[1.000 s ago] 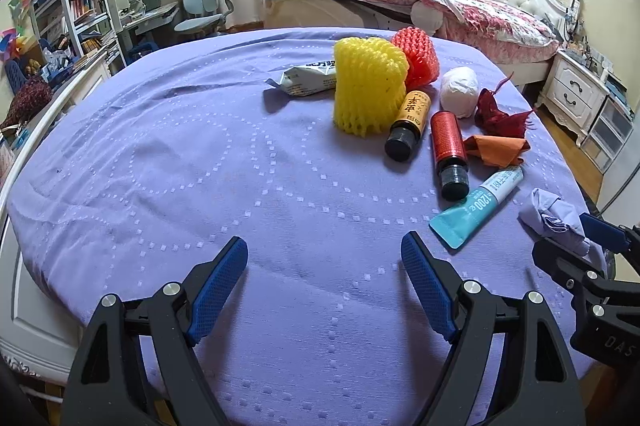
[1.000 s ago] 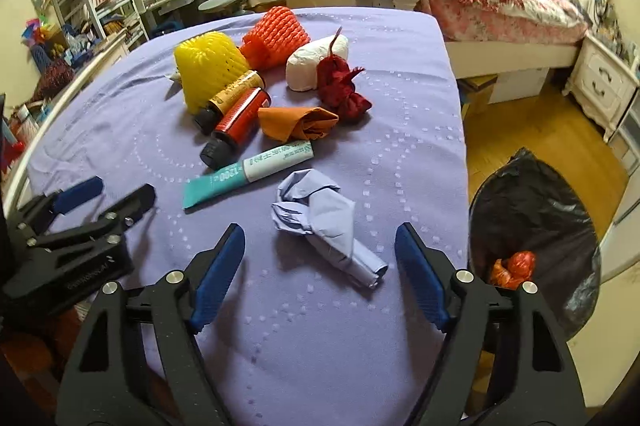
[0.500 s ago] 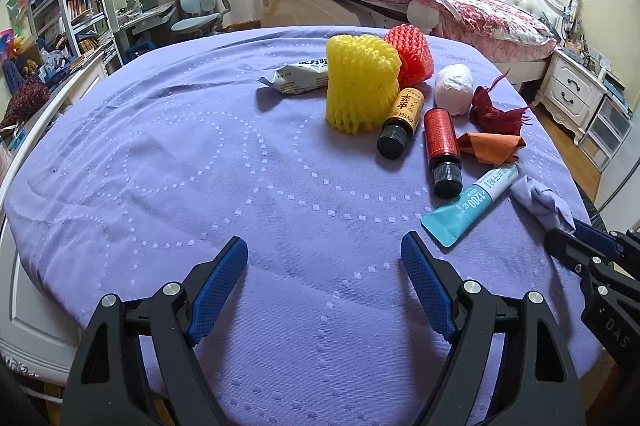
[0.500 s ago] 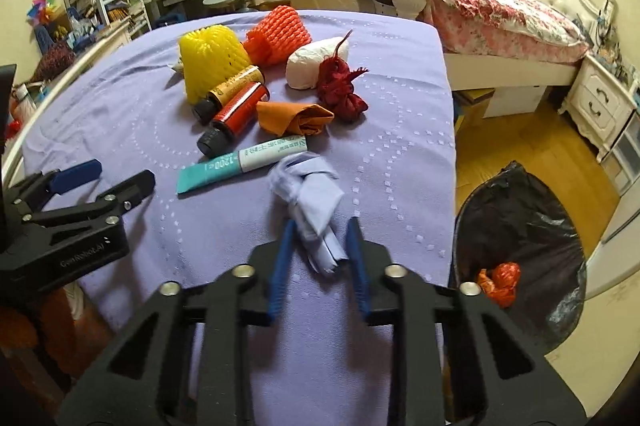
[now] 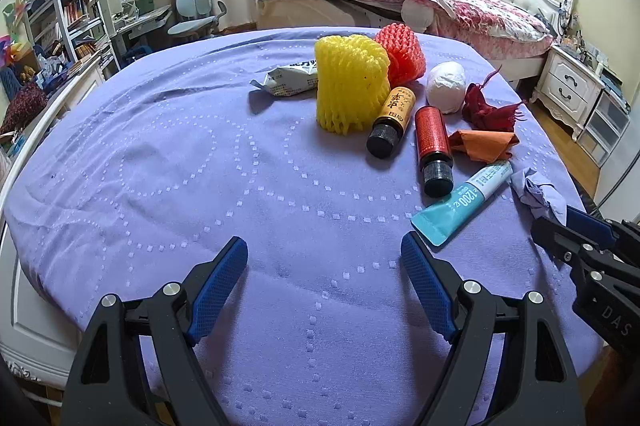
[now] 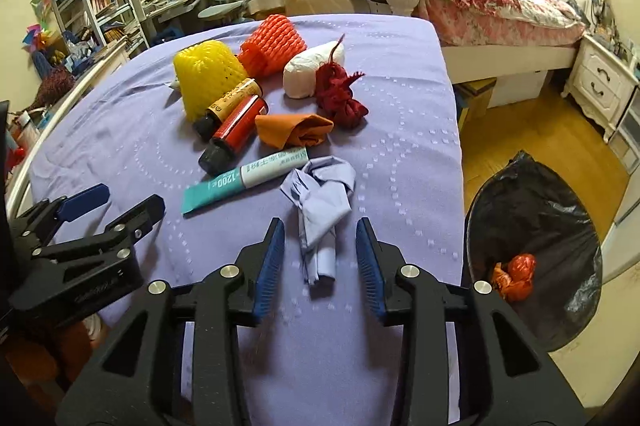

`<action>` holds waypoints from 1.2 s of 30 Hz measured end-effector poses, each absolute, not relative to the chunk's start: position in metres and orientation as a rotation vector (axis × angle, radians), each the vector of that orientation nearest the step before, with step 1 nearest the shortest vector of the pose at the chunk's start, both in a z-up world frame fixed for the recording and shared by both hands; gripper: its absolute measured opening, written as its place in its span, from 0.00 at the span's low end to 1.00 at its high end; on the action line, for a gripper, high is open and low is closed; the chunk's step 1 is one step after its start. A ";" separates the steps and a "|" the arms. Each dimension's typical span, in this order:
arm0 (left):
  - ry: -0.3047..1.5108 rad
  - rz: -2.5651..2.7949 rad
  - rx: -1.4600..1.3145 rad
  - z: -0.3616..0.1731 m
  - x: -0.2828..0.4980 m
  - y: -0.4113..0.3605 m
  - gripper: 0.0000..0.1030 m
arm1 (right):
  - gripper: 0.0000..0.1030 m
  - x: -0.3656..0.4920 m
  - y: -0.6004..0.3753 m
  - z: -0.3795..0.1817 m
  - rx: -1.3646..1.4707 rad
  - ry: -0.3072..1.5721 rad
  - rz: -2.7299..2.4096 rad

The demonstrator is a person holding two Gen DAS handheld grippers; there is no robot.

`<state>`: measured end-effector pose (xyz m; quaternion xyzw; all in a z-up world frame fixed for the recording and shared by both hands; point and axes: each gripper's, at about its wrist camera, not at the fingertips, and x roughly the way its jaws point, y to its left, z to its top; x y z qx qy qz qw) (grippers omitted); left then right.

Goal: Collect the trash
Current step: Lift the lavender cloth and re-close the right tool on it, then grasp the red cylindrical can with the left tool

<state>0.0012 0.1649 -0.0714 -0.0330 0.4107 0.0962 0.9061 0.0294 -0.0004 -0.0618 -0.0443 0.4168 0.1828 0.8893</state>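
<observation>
Over the purple tablecloth (image 6: 400,114), right gripper (image 6: 320,258) fingers reopened beside crumpled paper (image 6: 324,198).

Lilac tablecloth (image 5: 160,186) (dotted white rings) under yellow foam net (image 5: 350,82), orange foam net (image 5: 402,52), teal tube (image 5: 460,202).

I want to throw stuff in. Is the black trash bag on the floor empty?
Not empty. The black trash bag stands open, and one crumpled red-orange wad already lies at its bottom.
</observation>
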 end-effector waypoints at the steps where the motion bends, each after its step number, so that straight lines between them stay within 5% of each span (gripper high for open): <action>1: 0.847 0.198 -0.067 -0.071 0.002 0.165 0.77 | 0.36 0.030 0.001 -0.062 -0.098 0.861 0.376; 3: 0.848 0.196 -0.068 -0.072 0.003 0.164 0.77 | 0.35 0.032 0.003 -0.063 -0.107 0.858 0.372; 6: 0.849 0.191 -0.068 -0.072 0.004 0.163 0.77 | 0.20 0.034 0.003 -0.064 -0.117 0.852 0.366; 24: 0.828 0.134 -0.024 -0.063 0.036 0.135 0.77 | 0.20 0.051 -0.011 -0.062 -0.063 0.845 0.352; 36: 0.879 0.082 0.007 -0.065 0.065 0.123 0.50 | 0.20 0.062 -0.020 -0.062 -0.013 0.854 0.362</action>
